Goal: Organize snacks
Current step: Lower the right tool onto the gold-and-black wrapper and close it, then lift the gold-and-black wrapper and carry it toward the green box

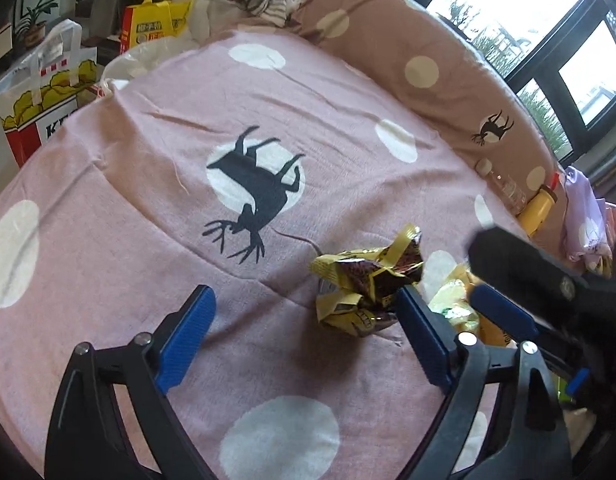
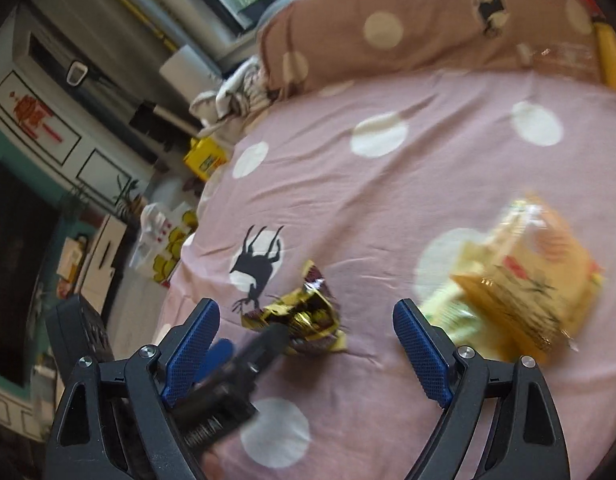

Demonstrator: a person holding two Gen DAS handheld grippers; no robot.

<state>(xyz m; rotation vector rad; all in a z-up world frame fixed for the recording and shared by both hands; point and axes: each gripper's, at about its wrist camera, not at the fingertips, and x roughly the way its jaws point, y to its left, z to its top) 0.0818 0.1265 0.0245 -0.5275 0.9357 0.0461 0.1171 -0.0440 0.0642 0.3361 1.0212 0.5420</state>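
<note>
Two claws are held over a pink cotton bedspread printed with white dots and a black deer (image 1: 148,128), and both stand apart with nothing between their blue ribbed pads. The left gripper (image 1: 304,332) is angled down at the bedspread; a crumpled yellow and dark-brown foil snack wrapper (image 1: 368,280) lies just ahead of its right-hand finger, touching or nearly touching that pad, and outside the gap. No grip is shown, so a reach toward the wrapper is judged to be under way, the wide opening being suited to a bulky, springy bundle of foil.

The right gripper (image 2: 308,344) is likewise open and empty. In its view the same wrapper is seen just ahead of the gap, toward its left finger, with the other claw's black body crossing in front of it. Beyond its right finger, a blurred stack of pale yellow and orange plastic snack packets (image 2: 524,276) rests on the bedspread, near but untouched. The packets are judged to be a gathering pile, with the loose wrapper lying apart from it.

Far ahead of both claws, a brown dotted pillow (image 1: 428,52) closes off the bed. Crossing of the two claws over the wrapper is judged the main risk.
</note>
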